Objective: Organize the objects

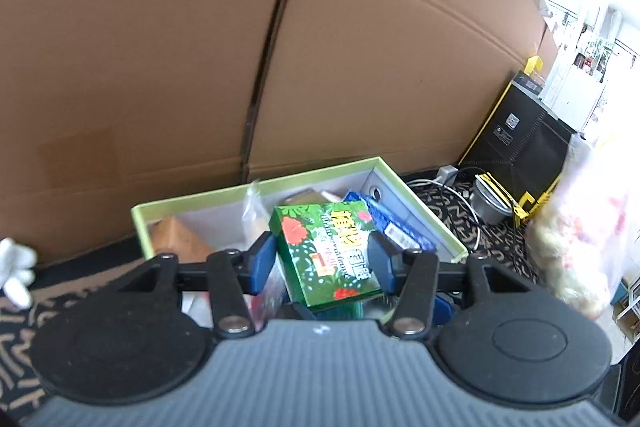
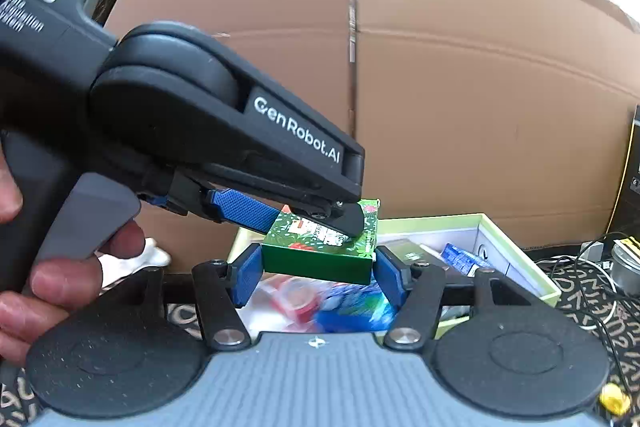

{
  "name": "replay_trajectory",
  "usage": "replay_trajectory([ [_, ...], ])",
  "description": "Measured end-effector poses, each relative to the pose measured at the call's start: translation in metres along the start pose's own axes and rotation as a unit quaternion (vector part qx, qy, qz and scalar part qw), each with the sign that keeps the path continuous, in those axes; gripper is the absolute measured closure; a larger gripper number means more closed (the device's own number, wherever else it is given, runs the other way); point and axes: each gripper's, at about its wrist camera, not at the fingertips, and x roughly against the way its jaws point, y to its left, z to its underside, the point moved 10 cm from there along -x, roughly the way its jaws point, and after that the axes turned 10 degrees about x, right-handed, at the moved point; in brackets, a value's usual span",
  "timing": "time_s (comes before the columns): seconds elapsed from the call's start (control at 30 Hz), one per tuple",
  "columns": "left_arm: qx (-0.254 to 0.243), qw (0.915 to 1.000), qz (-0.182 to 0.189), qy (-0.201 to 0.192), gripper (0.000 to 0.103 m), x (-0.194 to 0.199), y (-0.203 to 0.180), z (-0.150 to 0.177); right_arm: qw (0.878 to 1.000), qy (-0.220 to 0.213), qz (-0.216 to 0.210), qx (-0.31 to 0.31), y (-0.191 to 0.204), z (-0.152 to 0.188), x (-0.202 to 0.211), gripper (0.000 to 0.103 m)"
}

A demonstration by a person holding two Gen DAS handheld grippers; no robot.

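**Green box pinched by both grippers above the tray**

Green box [image 1: 328, 253] with red flowers sits centre frame in both views, raised over the light-green tray [image 1: 424, 203]. Left gripper [image 1: 322, 263] is clamped on its sides; in the right wrist view it enters from upper left. Right gripper [image 2: 318, 269] also has its blue pads [image 2: 250, 275] touching both ends of the box. Tray holds assorted packets. Cardboard wall [image 1: 160, 67] fills the background; black-and-yellow case [image 1: 520, 143] at right edge.
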Motion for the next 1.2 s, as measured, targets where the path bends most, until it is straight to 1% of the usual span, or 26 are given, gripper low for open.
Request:
replay_trajectory([
  [0.1, 0.009, 0.9999, 0.01, 0.006, 0.052, -0.022, -0.001, -0.008, 1.0, 0.008, 0.002, 0.001, -0.015, 0.002, -0.02, 0.038],
  [0.13, 0.01, 0.9998, 0.014, 0.009, 0.048, -0.029, -0.001, -0.009, 1.0, 0.01, 0.004, 0.002, -0.019, 0.003, -0.026, 0.038],
  [0.17, 0.01, 0.9997, 0.017, 0.012, 0.042, -0.036, 0.0, -0.01, 1.0, 0.012, 0.006, 0.002, -0.023, 0.004, -0.032, 0.038],
  [0.23, 0.014, 0.9996, 0.016, 0.018, 0.033, -0.046, 0.003, -0.01, 1.0, 0.01, 0.008, -0.002, -0.029, 0.006, -0.042, 0.037],
  [0.27, 0.015, 0.9996, 0.015, 0.017, 0.024, -0.05, 0.004, -0.009, 1.0, 0.009, 0.004, -0.005, -0.03, 0.007, -0.046, 0.037],
  [0.3, 0.016, 0.9997, 0.014, 0.015, 0.019, -0.053, 0.006, -0.009, 1.0, 0.013, 0.005, -0.005, -0.032, 0.009, -0.051, 0.036],
  [0.37, 0.019, 0.9997, 0.008, 0.009, 0.005, -0.056, 0.012, -0.007, 1.0, 0.018, 0.016, 0.0, -0.034, 0.014, -0.058, 0.031],
  [0.4, 0.022, 0.9997, 0.004, 0.007, 0.003, -0.057, 0.015, -0.007, 1.0, 0.022, 0.023, 0.002, -0.035, 0.018, -0.061, 0.024],
  [0.43, 0.027, 0.9996, 0.001, 0.006, 0.0, -0.057, 0.019, -0.006, 0.999, 0.025, 0.027, 0.003, -0.036, 0.021, -0.062, 0.022],
  [0.6, 0.046, 0.9988, 0.007, 0.016, 0.0, -0.048, 0.028, -0.001, 0.999, 0.025, 0.036, 0.009, -0.032, 0.025, -0.058, 0.018],
  [0.67, 0.04, 0.9991, 0.009, 0.012, 0.0, -0.036, 0.028, 0.003, 0.999, 0.022, 0.043, 0.011, -0.029, 0.022, -0.053, 0.015],
  [0.7, 0.031, 0.9995, 0.003, 0.008, 0.0, -0.029, 0.029, 0.005, 0.999, 0.018, 0.045, 0.011, -0.036, 0.023, -0.042, 0.013],
  [0.73, 0.021, 0.9998, -0.004, 0.001, 0.0, -0.02, 0.03, 0.007, 0.999, 0.013, 0.049, 0.012, -0.034, 0.021, -0.036, 0.012],
  [0.77, 0.009, 0.9999, -0.011, -0.007, 0.0, -0.011, 0.03, 0.011, 0.999, 0.007, 0.05, 0.015, -0.037, 0.015, -0.037, 0.012],
  [0.87, -0.019, 0.9987, -0.039, -0.025, 0.0, 0.02, 0.037, 0.019, 0.998, -0.01, 0.05, 0.023, -0.026, 0.01, -0.02, 0.01],
  [0.97, -0.025, 0.9948, -0.097, -0.02, 0.0, 0.046, 0.051, 0.032, 0.998, -0.021, 0.055, 0.03, -0.013, 0.009, -0.005, 0.007],
  [1.0, -0.021, 0.9942, -0.103, -0.023, 0.0, 0.054, 0.055, 0.036, 0.998, -0.023, 0.056, 0.032, -0.008, 0.01, -0.003, 0.007],
  [1.07, -0.012, 0.9944, -0.1, -0.031, 0.0, 0.069, 0.06, 0.043, 0.998, -0.025, 0.052, 0.034, 0.003, 0.012, 0.003, 0.007],
  [1.2, 0.006, 0.993, -0.114, -0.032, 0.0, 0.091, 0.082, 0.055, 0.999, -0.021, 0.034, 0.027, 0.027, 0.019, 0.014, 0.007],
])
